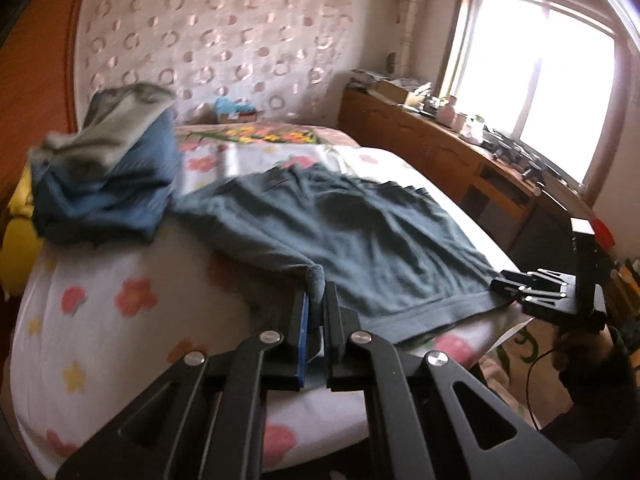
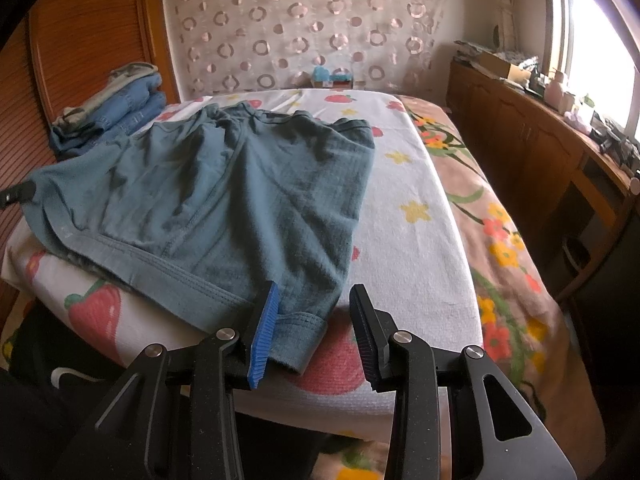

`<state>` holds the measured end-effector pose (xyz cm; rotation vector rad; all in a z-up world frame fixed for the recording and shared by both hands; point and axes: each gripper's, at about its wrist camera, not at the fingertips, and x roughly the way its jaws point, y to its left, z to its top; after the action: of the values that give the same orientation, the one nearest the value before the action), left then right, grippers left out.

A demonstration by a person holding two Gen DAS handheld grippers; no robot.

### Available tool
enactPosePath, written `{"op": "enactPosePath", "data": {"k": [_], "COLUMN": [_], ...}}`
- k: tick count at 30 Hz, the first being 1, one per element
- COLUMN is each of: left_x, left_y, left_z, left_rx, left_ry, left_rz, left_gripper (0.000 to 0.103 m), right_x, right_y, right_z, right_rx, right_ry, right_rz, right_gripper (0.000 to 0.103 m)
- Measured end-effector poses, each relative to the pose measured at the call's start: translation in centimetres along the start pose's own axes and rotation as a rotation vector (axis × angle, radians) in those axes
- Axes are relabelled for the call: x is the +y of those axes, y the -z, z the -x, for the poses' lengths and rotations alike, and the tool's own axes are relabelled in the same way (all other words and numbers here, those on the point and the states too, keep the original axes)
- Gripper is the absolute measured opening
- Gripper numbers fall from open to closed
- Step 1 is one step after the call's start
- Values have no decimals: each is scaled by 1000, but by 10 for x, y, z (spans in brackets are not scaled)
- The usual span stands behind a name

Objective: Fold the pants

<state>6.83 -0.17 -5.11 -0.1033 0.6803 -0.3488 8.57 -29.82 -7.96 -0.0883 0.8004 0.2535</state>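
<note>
Teal-blue short pants [image 1: 360,232] lie spread on a white flowered towel on the bed, waistband far, hems near. My left gripper [image 1: 316,304] is shut on a pinched-up fold at the pants' near left hem corner. In the right wrist view the pants [image 2: 224,200] lie flat. My right gripper [image 2: 316,320] is open, its jaws on either side of the near right hem corner, blue pad on the cloth. The right gripper also shows in the left wrist view [image 1: 516,286] at the hem's right end.
A stack of folded jeans and grey clothes [image 1: 108,184] sits at the bed's far left, also seen in the right wrist view [image 2: 112,112]. A wooden cabinet [image 1: 460,152] with clutter runs along the right under the window. A patterned headboard wall is behind.
</note>
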Motion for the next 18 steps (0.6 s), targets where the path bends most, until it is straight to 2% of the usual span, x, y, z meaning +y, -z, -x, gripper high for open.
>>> {"op": "enactPosePath", "data": {"k": [18], "left_x": [-82], "left_y": [-64], "left_z": [-30], "left_rx": [1], "left_ry": [108], "left_rz": [-166], "left_gripper": [2], "right_x": [0], "right_y": [-3], "right_z": [-2], "right_rx": [-8], "right_ry": [-24], "right_rz": [9], "right_gripper": [36]}}
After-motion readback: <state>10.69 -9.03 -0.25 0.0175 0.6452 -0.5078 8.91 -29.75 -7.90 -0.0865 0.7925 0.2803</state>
